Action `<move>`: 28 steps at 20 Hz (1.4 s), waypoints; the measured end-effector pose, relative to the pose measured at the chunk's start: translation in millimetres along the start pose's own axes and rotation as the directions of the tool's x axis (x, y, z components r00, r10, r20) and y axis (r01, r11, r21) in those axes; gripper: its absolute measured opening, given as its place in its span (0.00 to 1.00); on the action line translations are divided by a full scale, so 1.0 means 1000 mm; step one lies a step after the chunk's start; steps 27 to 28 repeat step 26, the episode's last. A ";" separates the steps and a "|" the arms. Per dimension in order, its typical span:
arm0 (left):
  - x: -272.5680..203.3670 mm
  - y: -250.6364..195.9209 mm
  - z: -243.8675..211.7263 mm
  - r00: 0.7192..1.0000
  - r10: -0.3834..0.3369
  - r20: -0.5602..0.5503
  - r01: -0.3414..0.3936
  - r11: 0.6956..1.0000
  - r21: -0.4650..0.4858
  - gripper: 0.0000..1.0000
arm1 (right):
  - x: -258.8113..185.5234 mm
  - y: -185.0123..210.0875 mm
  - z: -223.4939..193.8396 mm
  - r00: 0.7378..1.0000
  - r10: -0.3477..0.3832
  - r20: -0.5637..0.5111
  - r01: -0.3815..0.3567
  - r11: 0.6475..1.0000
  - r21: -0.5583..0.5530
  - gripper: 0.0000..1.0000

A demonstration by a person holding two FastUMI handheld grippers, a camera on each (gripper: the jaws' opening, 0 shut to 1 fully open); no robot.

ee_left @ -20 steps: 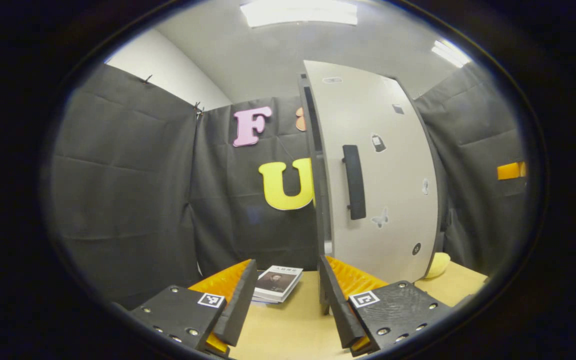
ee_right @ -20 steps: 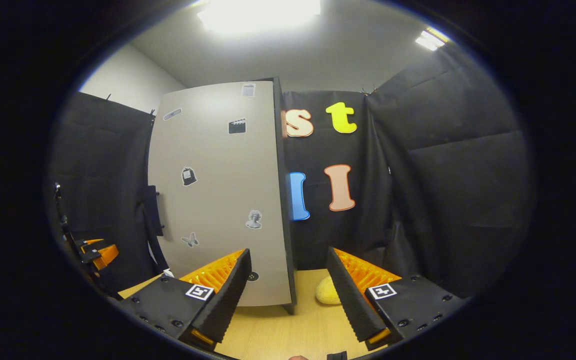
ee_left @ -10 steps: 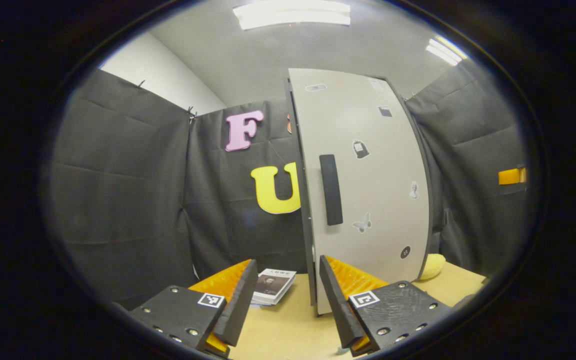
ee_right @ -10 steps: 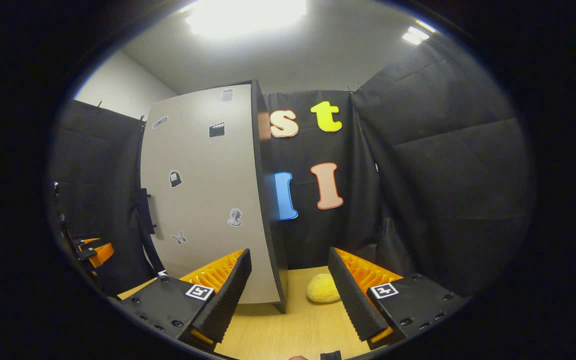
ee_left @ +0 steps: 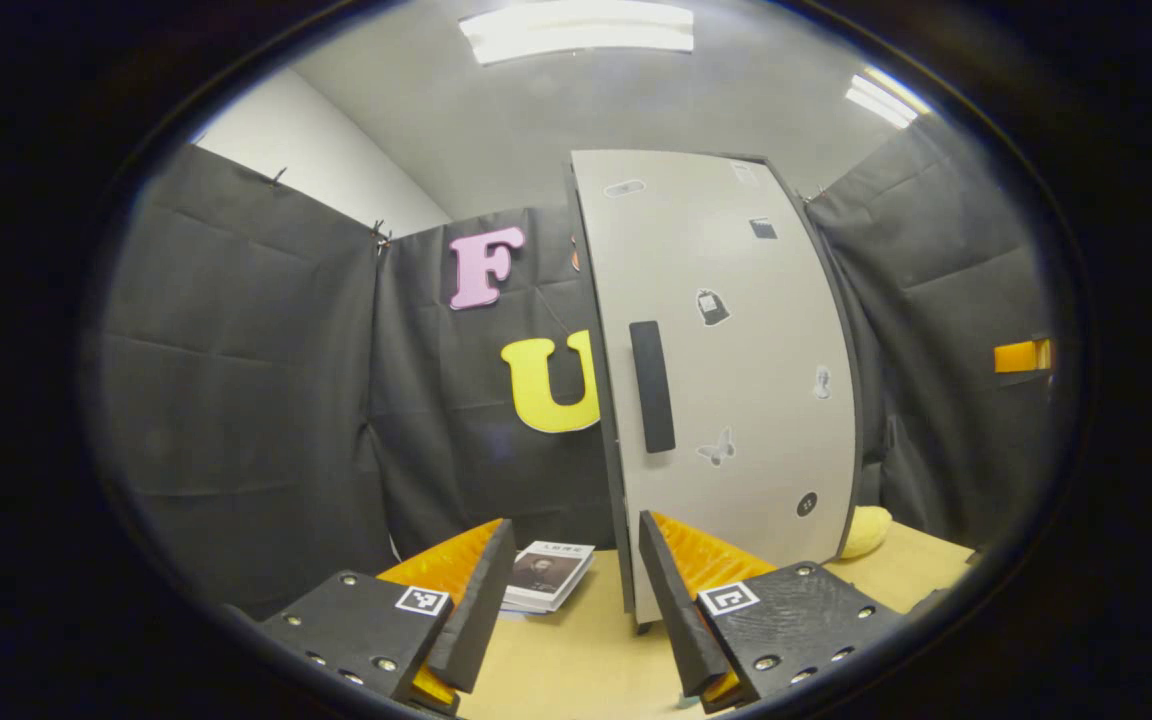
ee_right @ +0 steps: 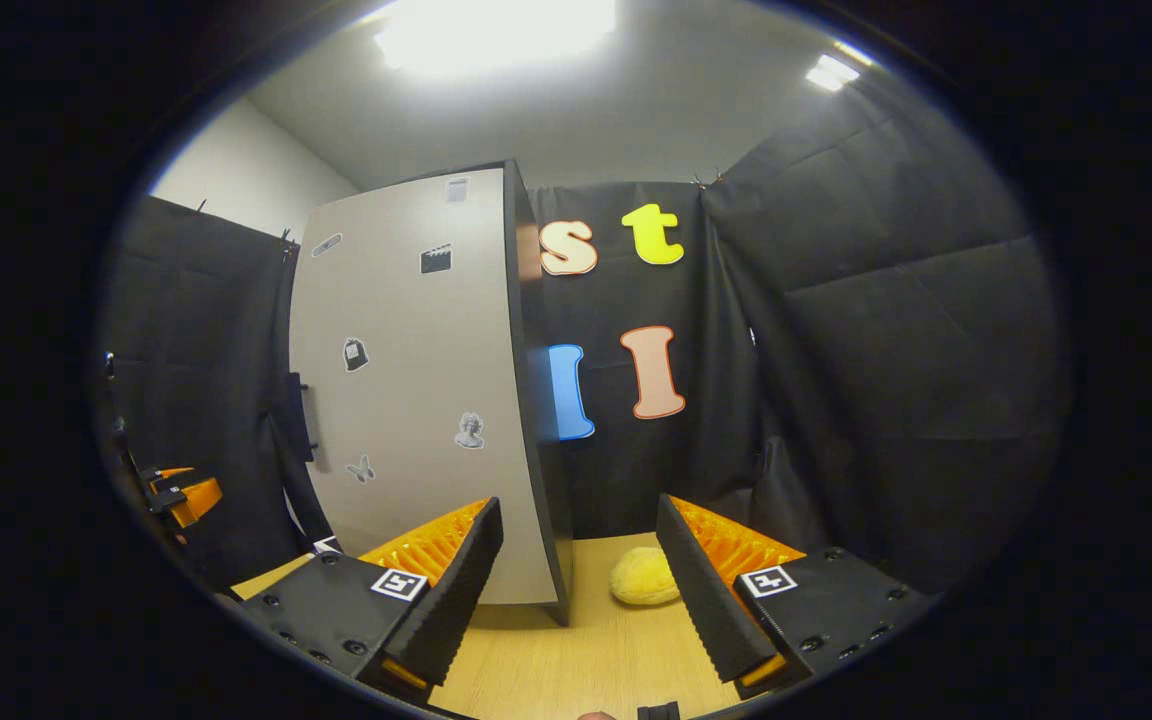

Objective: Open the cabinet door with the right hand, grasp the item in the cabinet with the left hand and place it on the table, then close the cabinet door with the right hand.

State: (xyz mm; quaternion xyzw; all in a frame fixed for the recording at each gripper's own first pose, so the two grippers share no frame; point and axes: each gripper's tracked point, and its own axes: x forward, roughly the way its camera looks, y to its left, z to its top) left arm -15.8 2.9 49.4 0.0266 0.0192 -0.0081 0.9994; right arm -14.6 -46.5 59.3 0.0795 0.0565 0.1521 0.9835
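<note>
A tall cabinet stands on the wooden table (ee_left: 576, 665), its pale door (ee_left: 736, 380) lying flat against the dark frame. The door carries small stickers and a black vertical handle (ee_left: 652, 386). In the right gripper view the door (ee_right: 406, 400) is seen from the side, with the handle (ee_right: 301, 430) at its left edge. My left gripper (ee_left: 574, 545) is open and empty, low over the table in front of the cabinet's left edge. My right gripper (ee_right: 579, 520) is open and empty, off the cabinet's right corner. A book (ee_left: 548, 574) lies on the table left of the cabinet.
A yellow soft lump (ee_right: 644, 578) rests on the table by the cabinet's right side, and it shows again in the left gripper view as the same lump (ee_left: 868, 530). Black cloth walls close the booth on all sides. The other gripper (ee_right: 181, 495) shows far left.
The door swung from slightly ajar to flat against the cabinet. Both grippers stayed open and shifted only a little.
</note>
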 end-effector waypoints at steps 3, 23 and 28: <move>0.000 0.001 -0.001 1.000 -0.004 -0.002 0.004 1.000 -0.006 0.75 | -0.001 0.003 0.001 1.000 -0.008 0.002 0.008 1.000 -0.008 0.98; -0.003 0.018 0.003 1.000 -0.004 0.014 0.004 1.000 -0.024 0.75 | 0.005 0.023 0.005 1.000 -0.027 0.008 0.028 0.999 -0.032 0.98; -0.003 0.020 0.002 1.000 -0.002 0.016 0.002 1.000 -0.026 0.75 | 0.004 0.024 0.005 1.000 -0.028 0.008 0.028 0.999 -0.035 0.98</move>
